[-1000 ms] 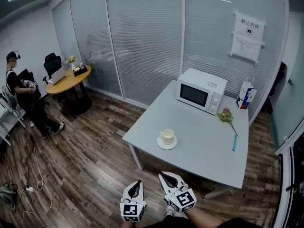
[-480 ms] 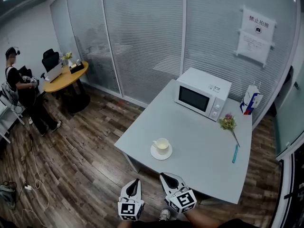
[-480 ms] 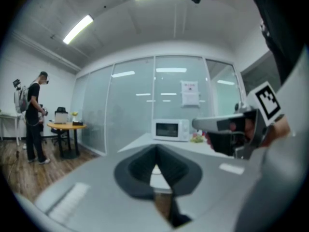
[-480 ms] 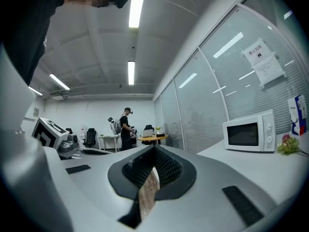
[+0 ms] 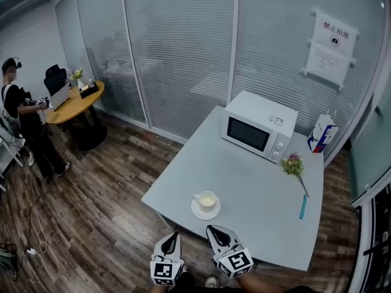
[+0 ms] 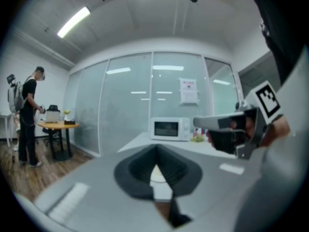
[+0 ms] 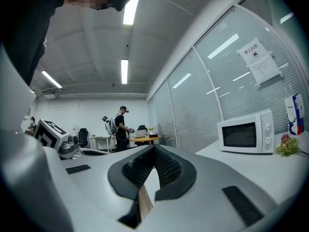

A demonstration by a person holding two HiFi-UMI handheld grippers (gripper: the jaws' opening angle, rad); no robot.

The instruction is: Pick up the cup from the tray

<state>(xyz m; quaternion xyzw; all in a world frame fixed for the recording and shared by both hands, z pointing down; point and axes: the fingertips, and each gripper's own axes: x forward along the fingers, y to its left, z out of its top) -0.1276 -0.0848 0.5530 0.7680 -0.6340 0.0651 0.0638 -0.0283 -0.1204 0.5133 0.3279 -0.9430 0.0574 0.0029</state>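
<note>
Both held low, just short of the grey rectangular table near edge: white-shelled left gripper jaws together, empty; white-shelled right gripper jaws together, empty, 2 side by side.

Pale grey rectangular table, top plain and matte, standing on dark wood-plank floor. White microwave on the far edge, closer to the far-left corner, door facing the near side. Blue-and-white carton upright in the far-right corner, just beside the microwave's right end. Small flower sprig lies flat near the right edge, in front of the carton, stem trailing toward the near side. Blue pen lies along the right edge about midway, roughly parallel to it, just beyond the stem's tip. Round white tray sits toward the near-left corner, well apart from everything else, carrying a white cup upright, handle toward the left edge.
</note>
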